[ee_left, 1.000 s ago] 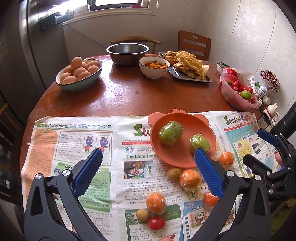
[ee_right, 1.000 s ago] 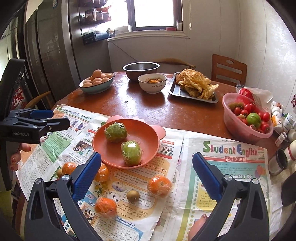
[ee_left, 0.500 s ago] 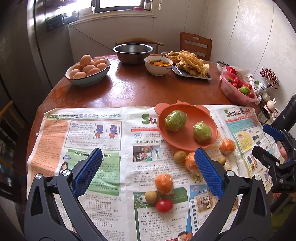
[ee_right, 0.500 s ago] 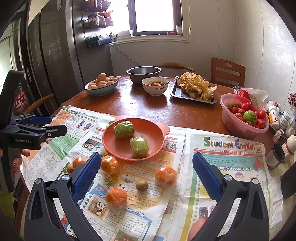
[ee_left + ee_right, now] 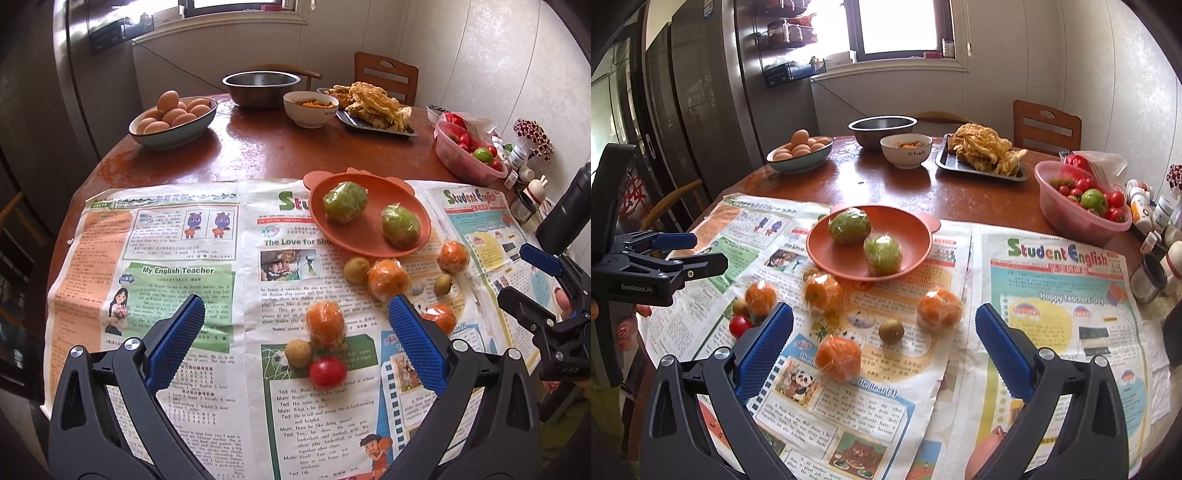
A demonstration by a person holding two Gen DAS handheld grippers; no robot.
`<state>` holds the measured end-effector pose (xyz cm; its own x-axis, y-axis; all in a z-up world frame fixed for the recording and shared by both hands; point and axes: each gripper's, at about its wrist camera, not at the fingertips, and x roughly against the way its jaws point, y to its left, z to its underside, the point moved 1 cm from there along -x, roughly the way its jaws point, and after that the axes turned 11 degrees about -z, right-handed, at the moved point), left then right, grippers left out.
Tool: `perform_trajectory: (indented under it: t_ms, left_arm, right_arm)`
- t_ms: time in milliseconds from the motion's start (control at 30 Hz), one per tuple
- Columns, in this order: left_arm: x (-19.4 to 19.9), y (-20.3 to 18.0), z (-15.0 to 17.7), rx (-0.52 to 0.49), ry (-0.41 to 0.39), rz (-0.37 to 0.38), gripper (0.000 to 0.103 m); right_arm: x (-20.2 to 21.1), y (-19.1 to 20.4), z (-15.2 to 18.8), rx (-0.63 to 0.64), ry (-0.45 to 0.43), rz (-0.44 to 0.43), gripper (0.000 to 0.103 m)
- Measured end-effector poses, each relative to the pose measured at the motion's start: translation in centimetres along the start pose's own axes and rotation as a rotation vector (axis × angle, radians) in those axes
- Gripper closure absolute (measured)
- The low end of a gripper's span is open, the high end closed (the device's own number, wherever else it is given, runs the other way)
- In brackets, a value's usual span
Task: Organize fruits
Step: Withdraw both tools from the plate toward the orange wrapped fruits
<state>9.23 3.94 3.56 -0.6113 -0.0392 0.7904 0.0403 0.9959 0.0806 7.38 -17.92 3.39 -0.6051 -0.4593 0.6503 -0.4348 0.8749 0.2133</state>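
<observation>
We hold both grippers above the newspaper-covered table, and both have drawn back and risen since a second ago, so the fruits now sit farther ahead and smaller in each wrist view. Our left gripper (image 5: 295, 343) has its blue pads spread wide with nothing between them; a wrapped orange (image 5: 325, 325), a small brown fruit (image 5: 298, 353) and a cherry tomato (image 5: 327, 372) lie clustered on the newspaper (image 5: 177, 258) ahead of it, touching one another. Earlier this cluster was at the bottom edge of the left view.

Our right gripper (image 5: 884, 341) is likewise spread wide and empty, hovering over another wrapped orange (image 5: 838, 358) and a small brown-green fruit (image 5: 891, 331) near it. The fruits themselves have not moved.

The orange plate (image 5: 827, 254) rests on the newspaper beyond the loose fruit and holds two wrapped green fruits (image 5: 849, 226), close together but apart. Two more wrapped oranges lie just in front of the plate. A pink bowl (image 5: 1067, 218) of cherry tomatoes stands well off to the right on the bare table (image 5: 886, 188).
</observation>
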Motion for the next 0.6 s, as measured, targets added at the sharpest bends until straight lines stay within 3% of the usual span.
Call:
perform_trajectory:
  t_ms: [600]
  left_arm:
    - [-1.5,-0.3,2.7,-0.044,0.033,0.013,0.009]
  right_arm:
    - [-2.4,1.5,3.2,0.000,0.073,-0.011,0.004]
